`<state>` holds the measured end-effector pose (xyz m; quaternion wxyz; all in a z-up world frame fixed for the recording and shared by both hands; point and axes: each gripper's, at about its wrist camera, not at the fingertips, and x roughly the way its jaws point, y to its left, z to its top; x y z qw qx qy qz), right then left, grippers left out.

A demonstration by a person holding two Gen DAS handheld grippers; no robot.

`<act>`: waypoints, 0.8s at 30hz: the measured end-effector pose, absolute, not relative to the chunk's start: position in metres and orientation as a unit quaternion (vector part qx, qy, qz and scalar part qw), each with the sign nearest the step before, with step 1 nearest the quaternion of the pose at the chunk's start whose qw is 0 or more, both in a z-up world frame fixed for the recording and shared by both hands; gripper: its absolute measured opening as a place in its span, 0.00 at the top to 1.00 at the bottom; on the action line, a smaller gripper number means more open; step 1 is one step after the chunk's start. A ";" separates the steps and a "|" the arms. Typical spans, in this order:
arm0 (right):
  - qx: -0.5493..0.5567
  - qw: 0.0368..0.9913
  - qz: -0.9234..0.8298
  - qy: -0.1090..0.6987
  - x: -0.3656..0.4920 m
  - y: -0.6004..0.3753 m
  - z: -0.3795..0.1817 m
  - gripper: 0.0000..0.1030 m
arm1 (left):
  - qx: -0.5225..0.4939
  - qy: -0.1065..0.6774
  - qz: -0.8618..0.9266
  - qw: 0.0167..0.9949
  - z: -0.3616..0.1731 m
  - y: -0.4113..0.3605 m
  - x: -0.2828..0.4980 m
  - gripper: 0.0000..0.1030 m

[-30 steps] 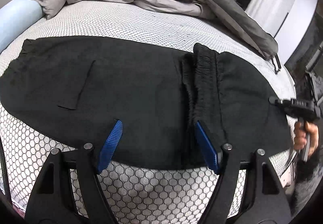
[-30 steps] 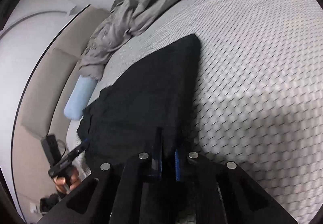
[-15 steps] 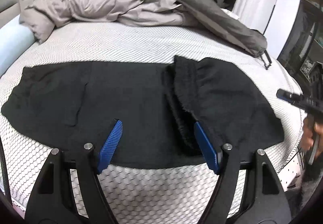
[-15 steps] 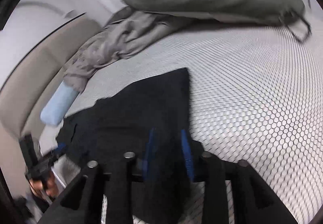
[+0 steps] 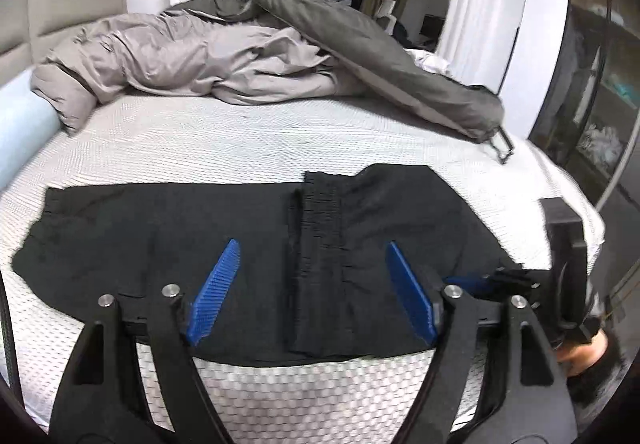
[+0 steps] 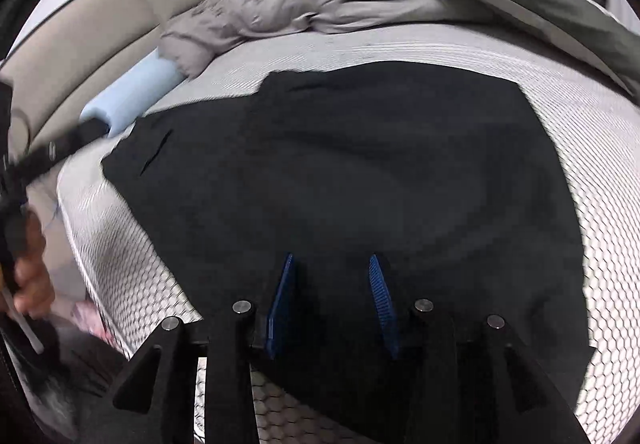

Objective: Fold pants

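Note:
The black pants [image 5: 224, 244] lie flat across the white honeycomb-patterned mattress [image 5: 200, 140]. Their right part is folded back over the middle, with the ribbed waistband [image 5: 320, 220] lying on top. My left gripper [image 5: 312, 284] is open and empty, hovering over the pants' near edge. My right gripper [image 6: 332, 284] is open and empty above the pants [image 6: 360, 164] at their right end. It also shows at the right edge of the left wrist view [image 5: 568, 284], held by a hand.
A rumpled grey duvet [image 5: 192, 60] and a dark green cover [image 5: 380, 60] lie at the back of the mattress. A light blue roll [image 6: 132, 92] rests by the beige headboard [image 6: 80, 56]. The mattress edge drops off near me.
My right gripper opened and let go of the pants, then swung back to face them. My left gripper pulled back and rose, staying open.

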<state>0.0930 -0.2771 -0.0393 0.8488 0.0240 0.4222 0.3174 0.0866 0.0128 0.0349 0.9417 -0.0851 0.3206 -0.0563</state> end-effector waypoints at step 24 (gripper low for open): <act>0.030 0.886 0.264 0.380 0.093 -0.309 -0.032 0.58 | 0.033 0.391 -0.158 0.906 -0.003 -0.059 0.135 0.30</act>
